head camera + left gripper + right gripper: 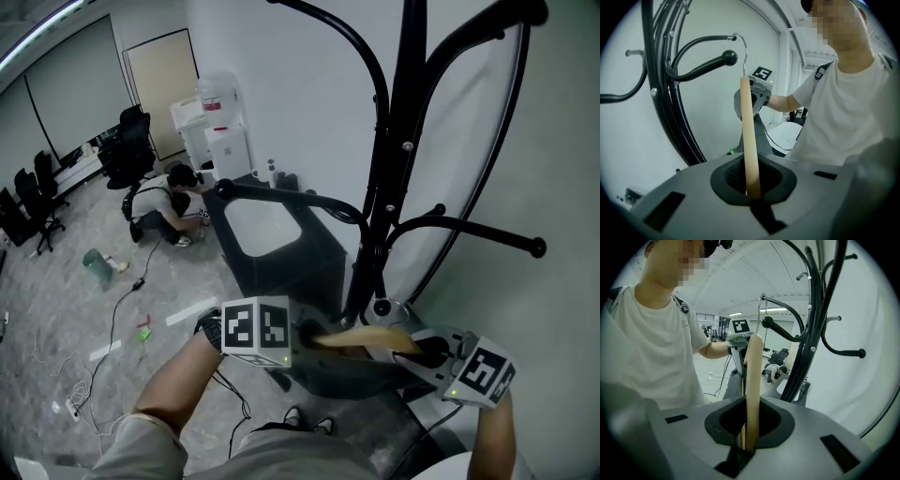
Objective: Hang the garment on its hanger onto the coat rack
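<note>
L gripper (pixel 307 336) & R gripper (pixel 424 349) both clamp the hanger (pixel 366 336); approach step, so next you lift hook (pixel 746 51) over rack arm (pixel 723 59).

White wall (pixel 281 75); grey floor (pixel 56 309); black office chairs (pixel 127 145).

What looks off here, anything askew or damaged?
Nothing stands out at the work itself: the left gripper and right gripper each clamp one end of the wooden hanger, and the coat rack looks intact. Only oddity: loose cables and scraps strewn on the floor behind.
</note>
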### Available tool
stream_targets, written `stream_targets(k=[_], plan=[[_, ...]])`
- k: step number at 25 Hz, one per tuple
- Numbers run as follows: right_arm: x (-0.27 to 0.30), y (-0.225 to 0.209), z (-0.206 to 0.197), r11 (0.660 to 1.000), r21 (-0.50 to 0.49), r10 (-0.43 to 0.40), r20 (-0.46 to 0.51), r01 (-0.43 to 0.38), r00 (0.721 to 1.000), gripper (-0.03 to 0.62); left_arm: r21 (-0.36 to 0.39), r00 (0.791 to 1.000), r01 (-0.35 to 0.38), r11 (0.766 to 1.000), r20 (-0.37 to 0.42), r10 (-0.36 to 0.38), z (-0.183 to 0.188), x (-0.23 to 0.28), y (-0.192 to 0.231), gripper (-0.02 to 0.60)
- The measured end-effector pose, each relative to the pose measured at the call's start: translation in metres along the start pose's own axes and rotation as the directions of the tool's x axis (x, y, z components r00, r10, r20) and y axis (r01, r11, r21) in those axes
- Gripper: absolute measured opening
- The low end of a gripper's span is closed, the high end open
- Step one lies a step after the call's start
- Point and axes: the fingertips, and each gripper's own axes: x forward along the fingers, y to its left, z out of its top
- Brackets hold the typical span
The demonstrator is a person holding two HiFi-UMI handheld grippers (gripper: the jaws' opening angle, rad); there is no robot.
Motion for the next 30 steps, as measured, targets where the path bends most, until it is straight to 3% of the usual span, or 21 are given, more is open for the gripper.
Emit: stream_targets(k=[17,26,30], plan=[[0.053,-0.05,-0.035,0.991,0.123,0.06,0.002,-0.059,0.998,0.041,-0.105,0.999,0.035,0.994,-0.001,-0.035,-0.051,0.015,0.058,0.005],[0.054,-0.061,-0.032,0.996,0.053,0.063,0.037,-0.065,0.997,0.046,-0.036,0.999,-0.046,0.998,-0.021,0.045,-0.059,0.009,0.079,0.016],[0.047,-0.061,-0.031,1.0,0.018,0.025,-0.002,-0.025,1.0,0.078,-0.006,0.993,-0.103,0.995,-0.05,0.102,-0.063,-0.005,0.08,0.033]])
